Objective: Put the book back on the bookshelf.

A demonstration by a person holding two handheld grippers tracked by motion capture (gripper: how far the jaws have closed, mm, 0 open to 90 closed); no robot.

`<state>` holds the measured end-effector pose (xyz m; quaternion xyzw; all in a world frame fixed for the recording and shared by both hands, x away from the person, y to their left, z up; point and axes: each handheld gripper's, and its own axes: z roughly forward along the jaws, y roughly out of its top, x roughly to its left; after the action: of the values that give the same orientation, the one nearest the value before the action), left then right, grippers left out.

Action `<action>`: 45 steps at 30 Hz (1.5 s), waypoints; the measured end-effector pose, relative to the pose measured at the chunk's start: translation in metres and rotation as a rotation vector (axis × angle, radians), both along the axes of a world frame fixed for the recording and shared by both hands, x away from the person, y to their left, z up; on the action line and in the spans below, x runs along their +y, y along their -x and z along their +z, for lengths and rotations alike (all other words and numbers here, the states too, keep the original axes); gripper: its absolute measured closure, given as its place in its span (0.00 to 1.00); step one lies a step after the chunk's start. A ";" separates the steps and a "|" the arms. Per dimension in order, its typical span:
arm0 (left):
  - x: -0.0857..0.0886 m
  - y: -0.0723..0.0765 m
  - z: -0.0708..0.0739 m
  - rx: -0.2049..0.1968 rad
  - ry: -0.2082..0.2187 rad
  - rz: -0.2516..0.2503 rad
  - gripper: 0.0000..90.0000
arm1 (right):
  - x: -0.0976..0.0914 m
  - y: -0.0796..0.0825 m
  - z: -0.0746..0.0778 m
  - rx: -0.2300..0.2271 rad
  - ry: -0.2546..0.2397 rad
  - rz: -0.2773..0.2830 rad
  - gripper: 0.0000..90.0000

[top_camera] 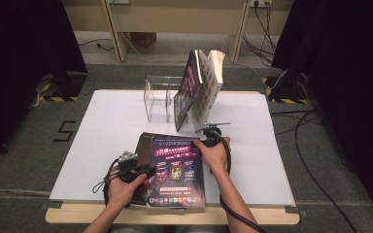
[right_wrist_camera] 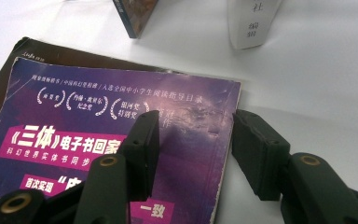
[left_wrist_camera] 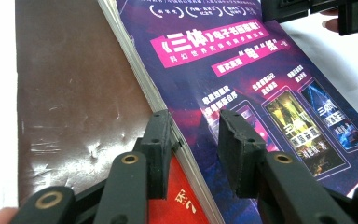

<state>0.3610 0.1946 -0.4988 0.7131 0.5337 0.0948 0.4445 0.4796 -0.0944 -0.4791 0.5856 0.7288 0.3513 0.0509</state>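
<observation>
Purple book (top_camera: 176,171) lies flat w/ L claw (left_wrist_camera: 193,140) half-open astride its left edge, R claw (right_wrist_camera: 193,140) wide open over its corner.

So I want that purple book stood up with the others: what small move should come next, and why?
Probably close the right tool on the purple book: its open jaws already straddle the book's far right corner, while the left tool sits open over the left page edge. The book lies flat on a brown book, the others lean upright behind.

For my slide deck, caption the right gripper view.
Open right gripper straddles the purple book's corner on the white table.
</observation>
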 end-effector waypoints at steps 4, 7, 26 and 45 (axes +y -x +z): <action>-0.001 -0.001 0.001 0.005 -0.006 0.002 0.71 | -0.003 -0.002 -0.001 0.015 -0.038 -0.008 0.58; -0.002 -0.002 0.001 0.005 -0.018 0.006 0.71 | -0.004 -0.002 -0.001 0.014 -0.043 -0.009 0.59; -0.005 -0.005 0.006 0.032 -0.063 -0.004 0.72 | -0.020 0.004 -0.003 0.053 -0.144 -0.046 0.76; -0.005 -0.004 0.006 0.027 -0.059 -0.001 0.73 | -0.010 -0.020 -0.004 0.008 -0.112 -0.014 0.62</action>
<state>0.3652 0.1899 -0.4933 0.7273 0.5364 0.1007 0.4162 0.4992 -0.1045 -0.4831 0.5939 0.7042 0.3887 0.0175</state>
